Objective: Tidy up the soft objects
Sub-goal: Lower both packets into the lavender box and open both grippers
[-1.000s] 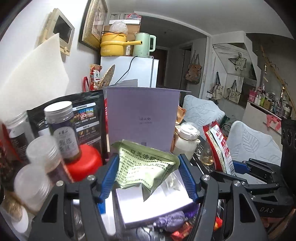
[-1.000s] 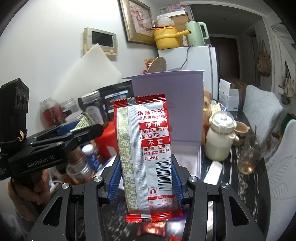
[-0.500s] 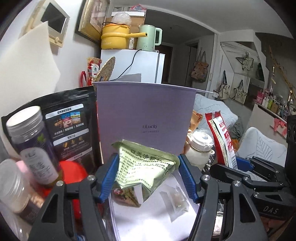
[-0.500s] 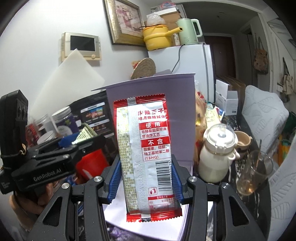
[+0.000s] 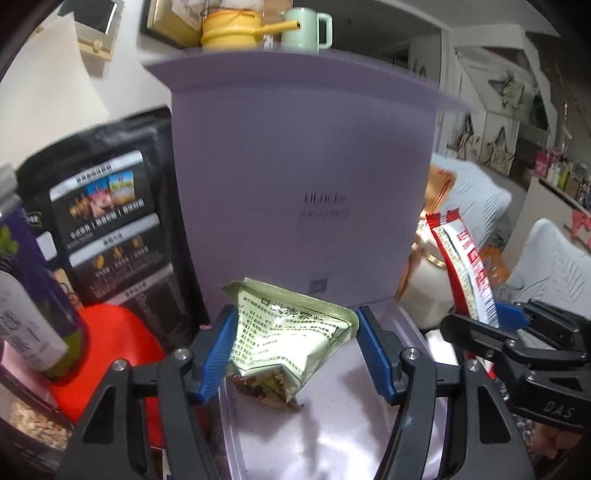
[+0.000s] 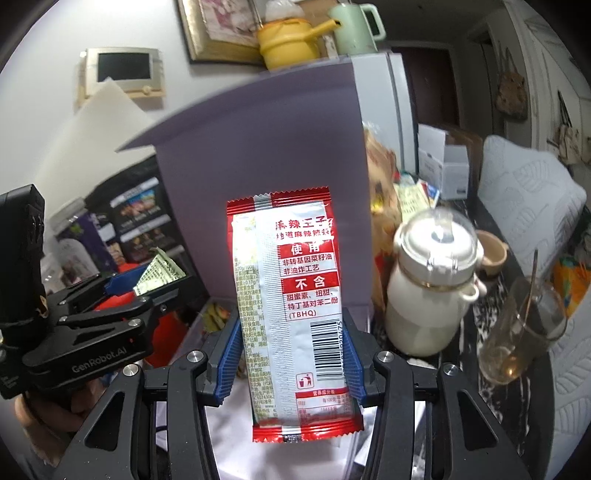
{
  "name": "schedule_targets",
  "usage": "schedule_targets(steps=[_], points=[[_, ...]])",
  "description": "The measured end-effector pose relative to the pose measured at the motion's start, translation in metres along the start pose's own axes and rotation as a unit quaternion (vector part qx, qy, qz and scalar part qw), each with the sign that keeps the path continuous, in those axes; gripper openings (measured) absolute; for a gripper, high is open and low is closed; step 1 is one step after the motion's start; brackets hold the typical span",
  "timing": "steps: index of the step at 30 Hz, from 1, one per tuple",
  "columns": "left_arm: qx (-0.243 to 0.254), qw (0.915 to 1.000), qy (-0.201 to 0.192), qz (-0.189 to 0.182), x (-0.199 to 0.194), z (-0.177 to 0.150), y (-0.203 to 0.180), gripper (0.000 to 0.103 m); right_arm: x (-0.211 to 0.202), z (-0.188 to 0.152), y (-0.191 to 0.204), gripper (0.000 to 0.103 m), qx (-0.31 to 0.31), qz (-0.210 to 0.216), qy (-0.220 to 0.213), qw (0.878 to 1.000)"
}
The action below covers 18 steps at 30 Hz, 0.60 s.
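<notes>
both claws clamped: left gripper point(image 5: 293, 345) on green sachet point(image 5: 291, 332), right gripper point(image 6: 293, 360) on red snack packet point(image 6: 291, 314), over open lilac box point(image 5: 332, 424); lower flat inside before letting go.

A pale wall point(image 6: 44, 122) runs along the left, carrying a small wall-mounted screen in a cream frame point(image 6: 122, 72) and a framed picture point(image 6: 218, 33). A white refrigerator point(image 6: 400, 110) stands farther back, topped by a yellow pot point(image 6: 286, 42) and a pale green kettle point(image 6: 354, 31). Beyond it is a dark doorway point(image 6: 436, 88). To the right sit chairs with grey leaf-patterned covers point(image 6: 532, 206). The surface point(image 6: 469, 354) is dark and glossy. In the left wrist view, tote bags point(image 5: 498, 147) hang on a white wall at far right. Lighting is dim and indoor.
</notes>
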<state>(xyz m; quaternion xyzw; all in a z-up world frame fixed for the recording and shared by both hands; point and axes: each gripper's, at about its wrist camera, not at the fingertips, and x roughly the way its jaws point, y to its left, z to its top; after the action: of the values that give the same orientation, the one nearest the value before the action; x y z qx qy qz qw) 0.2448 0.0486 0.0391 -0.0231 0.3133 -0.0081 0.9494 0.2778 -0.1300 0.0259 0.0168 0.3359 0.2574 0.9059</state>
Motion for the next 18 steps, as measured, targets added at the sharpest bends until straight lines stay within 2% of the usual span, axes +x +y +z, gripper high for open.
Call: schedule_targets(steps=[3,7,14,18], points=[[0.007,0.9998,0.016,0.013,0.013,-0.004,-0.003,0.064,0.009,-0.004,-0.001,0.048,-0.003,-0.005,0.009,1.0],[-0.003,0.9993,0.038,0.007,0.027,-0.008,-0.001,0.064,0.021,-0.01,-0.003,0.048,-0.001,-0.006,0.027,1.0],[-0.004,0.9968,0.073,0.031,0.05,-0.013,0.002,0.064,0.04,-0.016,-0.005,0.048,0.007,-0.007,0.058,0.998],[-0.002,0.9954,0.087,0.041,0.059,-0.016,0.002,0.064,0.046,-0.02,-0.006,0.048,0.016,-0.03,0.059,0.998]])
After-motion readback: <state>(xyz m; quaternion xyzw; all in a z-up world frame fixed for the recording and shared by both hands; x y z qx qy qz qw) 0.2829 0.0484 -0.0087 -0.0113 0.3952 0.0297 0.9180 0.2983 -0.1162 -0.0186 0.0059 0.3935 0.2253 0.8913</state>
